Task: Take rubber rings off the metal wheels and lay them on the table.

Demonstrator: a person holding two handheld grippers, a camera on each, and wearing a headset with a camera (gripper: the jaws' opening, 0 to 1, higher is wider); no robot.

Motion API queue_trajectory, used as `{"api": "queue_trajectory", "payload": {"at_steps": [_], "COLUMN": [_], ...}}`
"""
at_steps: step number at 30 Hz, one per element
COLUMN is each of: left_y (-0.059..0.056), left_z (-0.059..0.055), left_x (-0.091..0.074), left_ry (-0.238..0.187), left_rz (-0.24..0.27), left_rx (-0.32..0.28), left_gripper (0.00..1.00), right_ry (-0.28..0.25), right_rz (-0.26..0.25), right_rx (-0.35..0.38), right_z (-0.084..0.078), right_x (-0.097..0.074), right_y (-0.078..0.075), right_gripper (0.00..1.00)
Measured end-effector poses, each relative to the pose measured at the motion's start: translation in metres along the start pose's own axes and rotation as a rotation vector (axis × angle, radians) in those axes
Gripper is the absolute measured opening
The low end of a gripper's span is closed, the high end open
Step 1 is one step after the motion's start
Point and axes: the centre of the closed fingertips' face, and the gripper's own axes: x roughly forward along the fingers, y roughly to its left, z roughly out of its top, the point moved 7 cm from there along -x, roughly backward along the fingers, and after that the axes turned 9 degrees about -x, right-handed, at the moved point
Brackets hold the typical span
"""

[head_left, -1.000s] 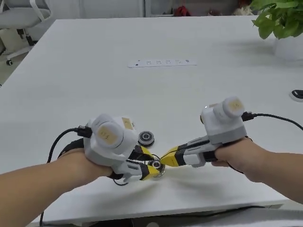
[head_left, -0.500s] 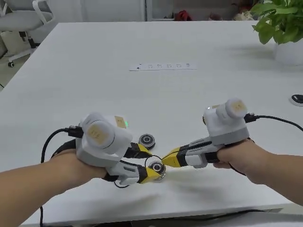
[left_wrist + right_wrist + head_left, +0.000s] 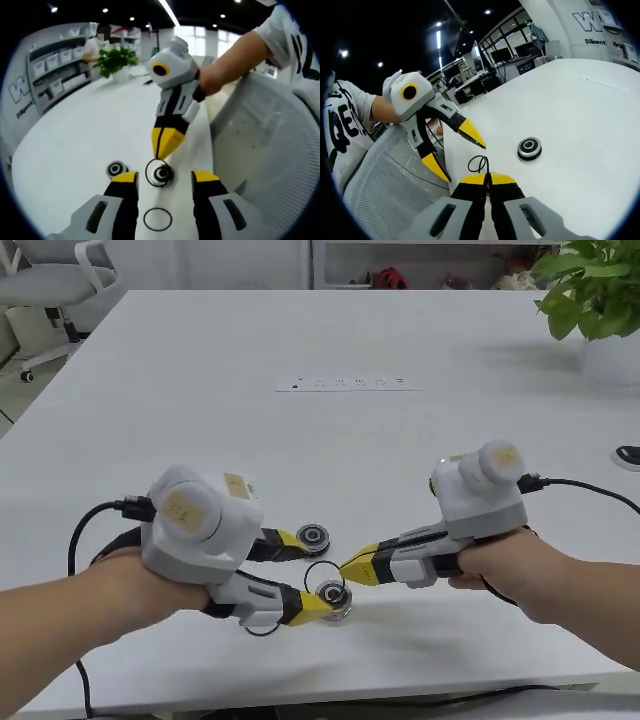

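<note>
We see a long white power strip (image 3: 347, 384) lying flat mid-worktop (image 3: 200, 360). A leafy green plant in a white pot (image 3: 590, 285) stands at the far right corner, and a small black object (image 3: 628, 454) sits at the right edge. A white office chair (image 3: 45, 280) stands beyond the left corner. The left gripper view shows wall shelves with white bins (image 3: 57, 67) and a white mesh chair back (image 3: 260, 135).

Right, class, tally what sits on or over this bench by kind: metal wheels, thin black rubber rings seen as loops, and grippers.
metal wheel: 2
rubber ring: 2
gripper, left and right: 2
Total: 6
</note>
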Motion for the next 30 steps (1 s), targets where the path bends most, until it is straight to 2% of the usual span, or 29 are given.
{"api": "queue_trajectory", "payload": {"at_steps": [11, 30], "left_y": [0.005, 0.013], "left_z": [0.000, -0.013], "left_x": [-0.017, -0.040], "left_ry": [-0.033, -0.042], "left_rz": [0.019, 0.048], "left_rx": [-0.014, -0.042], "left_gripper": [0.48, 0.56], "right_ry": [-0.007, -0.015], "right_rz": [0.000, 0.021], "right_rx": [-0.008, -0.021], "right_z": [0.007, 0.019], "right_x": [0.000, 0.010], "right_y": [0.003, 0.010], "right_gripper": [0.00, 0.00]}}
